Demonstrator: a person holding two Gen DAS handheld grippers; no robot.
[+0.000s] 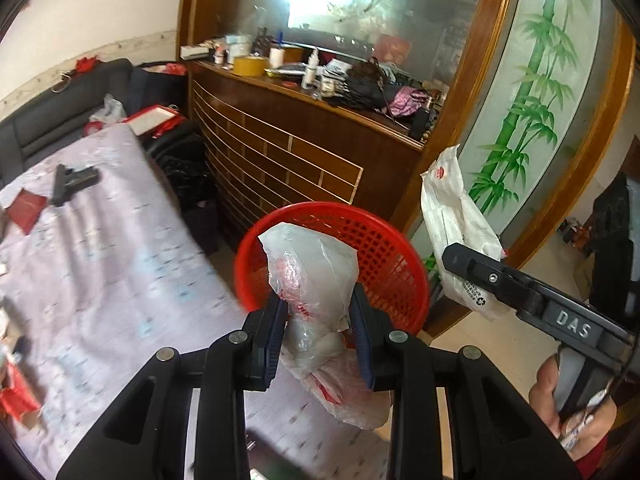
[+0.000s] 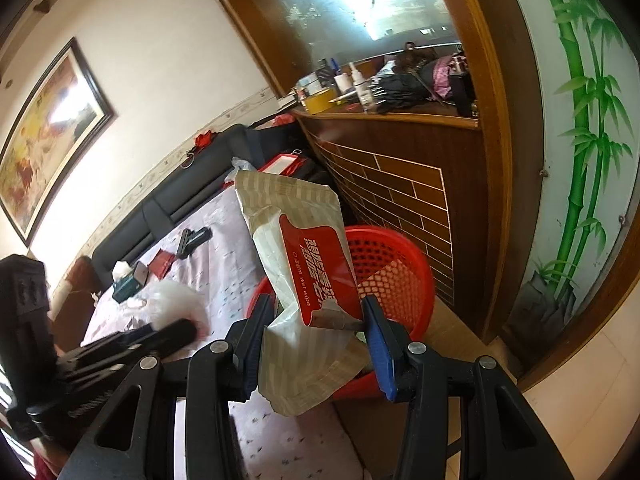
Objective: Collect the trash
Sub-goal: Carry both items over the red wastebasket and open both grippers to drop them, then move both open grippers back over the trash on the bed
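My left gripper (image 1: pixel 319 312) is shut on a crumpled clear plastic bag (image 1: pixel 316 264) with red print, held just in front of a red mesh trash basket (image 1: pixel 380 248). My right gripper (image 2: pixel 316 320) is shut on an empty wet wipe packet (image 2: pixel 308 248), beige with a red label, held over the near rim of the same basket (image 2: pixel 396 264). In the left wrist view the right gripper (image 1: pixel 472 264) comes in from the right with the white back of the packet (image 1: pixel 456 216) upright beside the basket.
A table with a pale lilac cloth (image 1: pixel 100 248) lies to the left, holding a black tool (image 1: pixel 72 184), red cards (image 1: pixel 26 210) and scraps. A wooden cabinet (image 1: pixel 288 156) with a cluttered top stands behind the basket. A bamboo-painted glass panel (image 1: pixel 532 100) is at right.
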